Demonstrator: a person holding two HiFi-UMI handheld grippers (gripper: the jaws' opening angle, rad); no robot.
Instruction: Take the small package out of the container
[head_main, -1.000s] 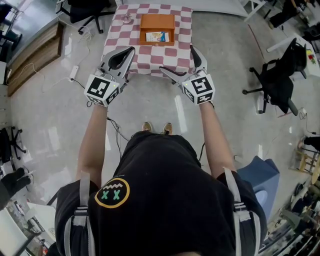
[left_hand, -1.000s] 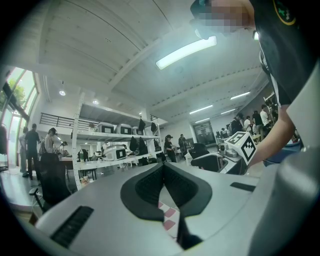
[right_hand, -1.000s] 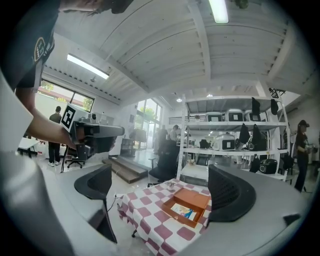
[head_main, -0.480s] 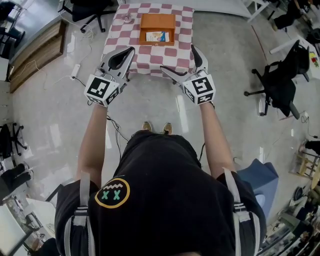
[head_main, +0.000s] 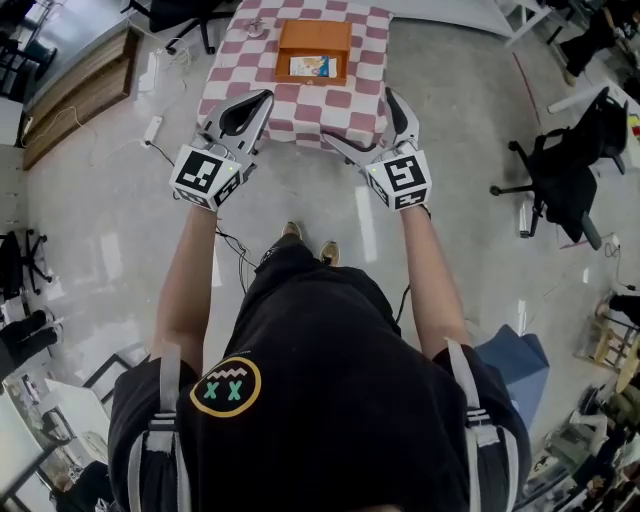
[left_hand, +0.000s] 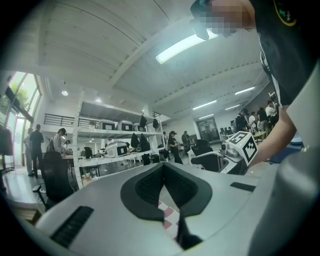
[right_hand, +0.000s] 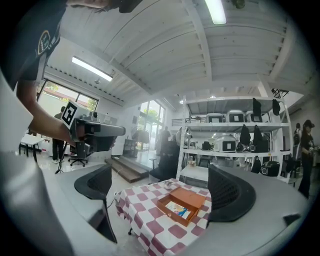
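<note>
An orange open container (head_main: 314, 50) sits on a table with a red and white checkered cloth (head_main: 340, 105), far ahead of me. The small colourful package (head_main: 310, 67) lies flat inside it. My left gripper (head_main: 262, 98) hangs over the table's near left edge, jaws shut with nothing between them (left_hand: 163, 172). My right gripper (head_main: 357, 118) is level with it at the near right edge, jaws wide open and empty. In the right gripper view the container (right_hand: 184, 201) and package (right_hand: 178, 208) show between the spread pads (right_hand: 231, 195), well beyond them.
A small metal object (head_main: 258, 30) lies on the cloth's far left corner. Office chairs (head_main: 565, 180) stand to the right, a blue bin (head_main: 515, 360) behind me on the right. Cables (head_main: 160, 140) and a wooden platform (head_main: 70, 100) lie left. Shelving (right_hand: 230, 145) stands beyond the table.
The view has shifted forward: table and container sit slightly higher in the picture and one foot has stepped ahead. Both grippers hold the same pose, left shut, right open.
</note>
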